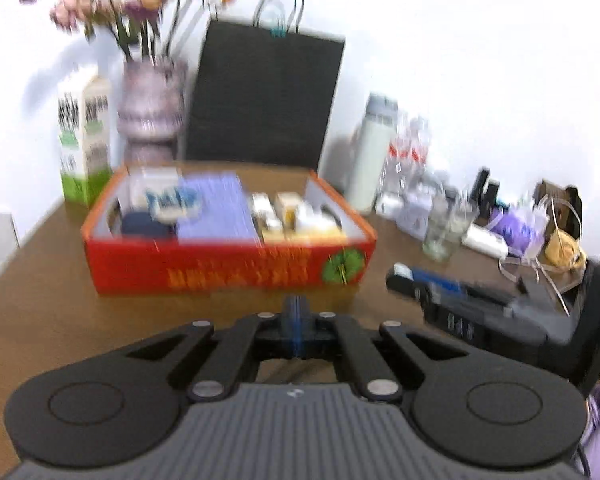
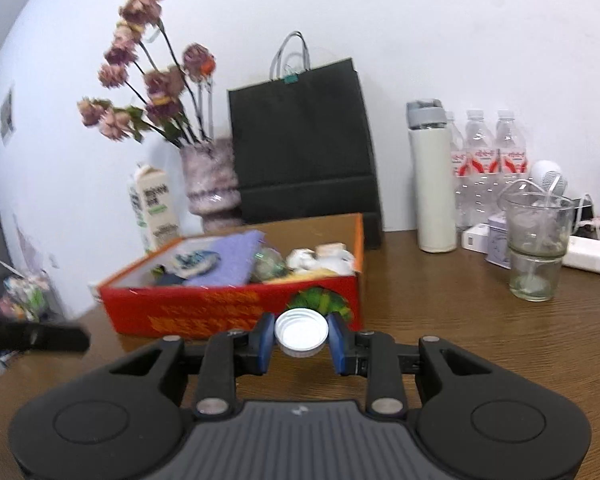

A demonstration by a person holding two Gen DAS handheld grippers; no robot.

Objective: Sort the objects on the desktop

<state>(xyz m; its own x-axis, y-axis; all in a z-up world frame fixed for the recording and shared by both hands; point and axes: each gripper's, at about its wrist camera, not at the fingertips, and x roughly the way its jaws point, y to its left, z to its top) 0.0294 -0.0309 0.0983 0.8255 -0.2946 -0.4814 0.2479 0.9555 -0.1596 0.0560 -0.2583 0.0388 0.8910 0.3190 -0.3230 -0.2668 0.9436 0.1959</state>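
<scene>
A red open box (image 1: 236, 268) with a purple notebook, small boxes and other items stands mid-table; it also shows in the right wrist view (image 2: 204, 308). My left gripper (image 1: 296, 320) is shut and empty, just in front of the box's near wall. My right gripper (image 2: 301, 334) is shut on a white bottle cap (image 2: 301, 332), held above the table before the box's right front corner. The right gripper also shows in the left wrist view (image 1: 404, 276), to the right of the box.
Behind the box stand a milk carton (image 2: 156, 208), a flower vase (image 2: 210, 180) and a black paper bag (image 2: 304, 144). To the right are a white flask (image 2: 432, 184), water bottles (image 2: 488, 160), stacked glasses (image 2: 536, 244) and small clutter.
</scene>
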